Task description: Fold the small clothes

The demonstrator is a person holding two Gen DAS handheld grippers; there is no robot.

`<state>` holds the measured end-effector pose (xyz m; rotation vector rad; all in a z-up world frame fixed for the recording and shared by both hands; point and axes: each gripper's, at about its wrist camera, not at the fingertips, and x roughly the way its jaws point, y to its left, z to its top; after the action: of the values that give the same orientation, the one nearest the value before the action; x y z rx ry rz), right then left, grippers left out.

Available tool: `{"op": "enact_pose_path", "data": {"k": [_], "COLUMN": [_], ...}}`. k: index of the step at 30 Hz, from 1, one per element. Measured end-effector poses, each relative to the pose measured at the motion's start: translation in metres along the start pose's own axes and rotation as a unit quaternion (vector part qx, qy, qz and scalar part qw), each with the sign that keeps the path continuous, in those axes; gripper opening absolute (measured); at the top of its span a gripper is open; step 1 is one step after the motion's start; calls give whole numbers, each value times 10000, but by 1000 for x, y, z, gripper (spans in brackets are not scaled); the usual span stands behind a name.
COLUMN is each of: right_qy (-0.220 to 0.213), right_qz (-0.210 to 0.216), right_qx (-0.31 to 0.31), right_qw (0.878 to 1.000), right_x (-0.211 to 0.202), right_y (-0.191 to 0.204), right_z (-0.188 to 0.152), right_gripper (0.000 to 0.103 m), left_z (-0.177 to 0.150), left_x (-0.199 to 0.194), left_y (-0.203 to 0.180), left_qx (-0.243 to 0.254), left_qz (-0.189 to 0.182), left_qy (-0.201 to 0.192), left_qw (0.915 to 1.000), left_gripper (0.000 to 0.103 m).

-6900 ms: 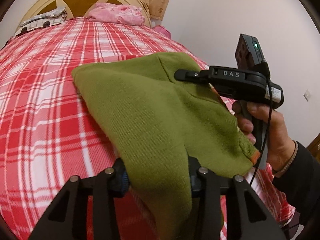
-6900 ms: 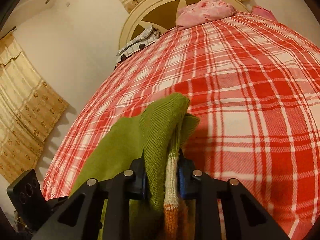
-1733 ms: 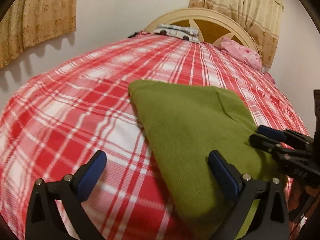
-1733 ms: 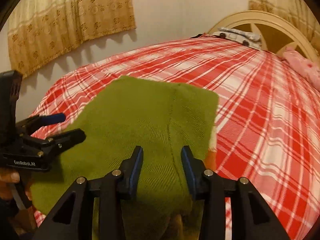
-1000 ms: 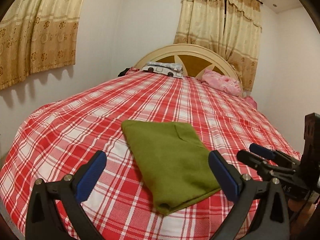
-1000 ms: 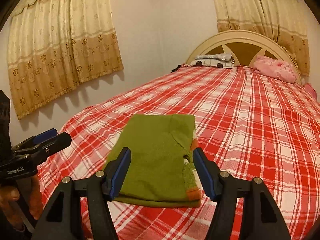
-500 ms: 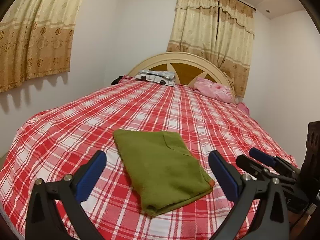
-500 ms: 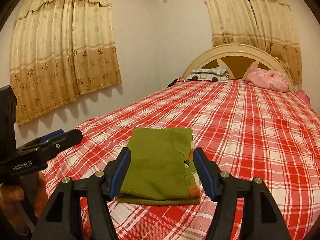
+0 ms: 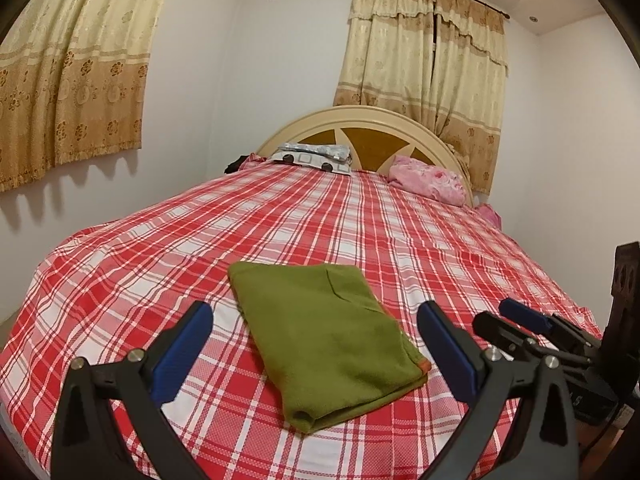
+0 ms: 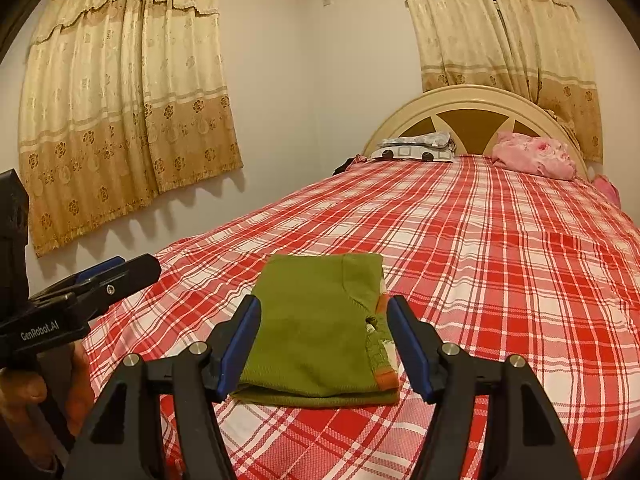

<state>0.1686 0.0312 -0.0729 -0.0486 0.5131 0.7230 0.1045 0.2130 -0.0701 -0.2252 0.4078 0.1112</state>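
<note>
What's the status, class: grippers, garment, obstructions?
Left gripper open, empty. Right gripper open, empty. Green sweater folded flat on plaid bed, untouched. Nothing in the way.

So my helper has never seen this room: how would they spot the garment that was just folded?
Find the bed with the red and white checked cover. Near its foot end lies the folded green knit garment, a flat rectangle. It is the only green thing there, with an orange trim showing at one edge; the pink bedding sits far off by the headboard.
</note>
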Motion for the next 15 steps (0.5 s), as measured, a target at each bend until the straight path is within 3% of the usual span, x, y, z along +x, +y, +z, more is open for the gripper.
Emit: {"op": "enact_pose_path", "data": {"k": [15], "right_qy": [-111], "right_qz": [15], "right_qx": [48], "right_qw": [9999], "right_x": [-6], "right_y": [1], "right_z": [2], "right_gripper": [67], "left_z": [1], "left_x": [1], "left_y": [0], "left_qx": [-8], "left_qz": [-6], "left_qy": [-10], "left_qw": [10000], "left_gripper": [103]}}
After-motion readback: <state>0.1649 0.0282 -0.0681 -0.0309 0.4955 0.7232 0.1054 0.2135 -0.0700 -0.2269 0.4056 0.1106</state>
